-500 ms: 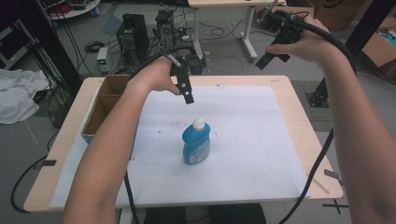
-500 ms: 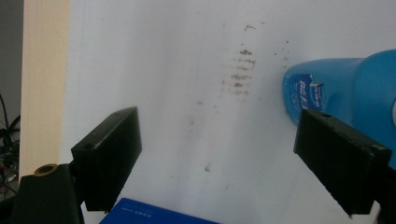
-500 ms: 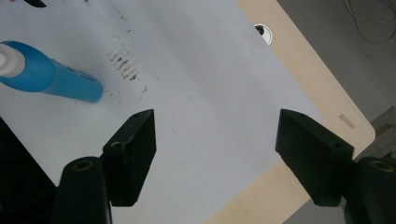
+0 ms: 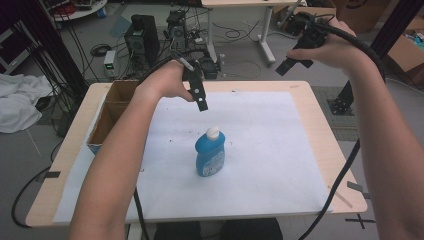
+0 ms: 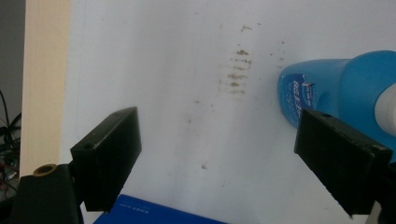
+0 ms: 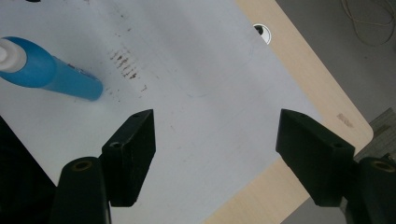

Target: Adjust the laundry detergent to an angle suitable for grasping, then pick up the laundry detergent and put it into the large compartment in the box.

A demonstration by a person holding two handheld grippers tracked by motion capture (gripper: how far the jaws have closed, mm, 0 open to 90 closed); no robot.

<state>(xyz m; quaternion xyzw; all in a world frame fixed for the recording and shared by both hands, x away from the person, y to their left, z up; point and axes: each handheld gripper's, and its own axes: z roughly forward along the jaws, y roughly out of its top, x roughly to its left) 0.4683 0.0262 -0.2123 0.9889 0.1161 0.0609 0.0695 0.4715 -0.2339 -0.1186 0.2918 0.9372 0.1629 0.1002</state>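
The blue bottle [image 4: 210, 153] stands upright on the white sheet [image 4: 270, 150] near the middle of the table [image 4: 320, 105], white cap up, with nothing touching it. Compared with half a second ago, little has changed: the left gripper [image 4: 201, 102] hangs above and just beyond the bottle in much the same place, pointing down, and the right gripper [image 4: 286, 66] stays raised past the far right edge of the table. The bottle has not shifted.

In the left gripper view the left gripper's [image 5: 219, 158] jaws stand wide apart with bare sheet between them; the bottle [image 5: 341, 88] lies off to one side of the gap, not inside it. In the right gripper view the right gripper's [image 6: 215, 154] jaws are likewise spread and empty, the bottle [image 6: 46, 70] well away.

So the reach looks not yet begun in earnest: the left claw seems poised over the bottle, and it would need to come down and centre on the body or neck before closing. The cardboard box [image 4: 112, 112] at the left edge sits untouched.
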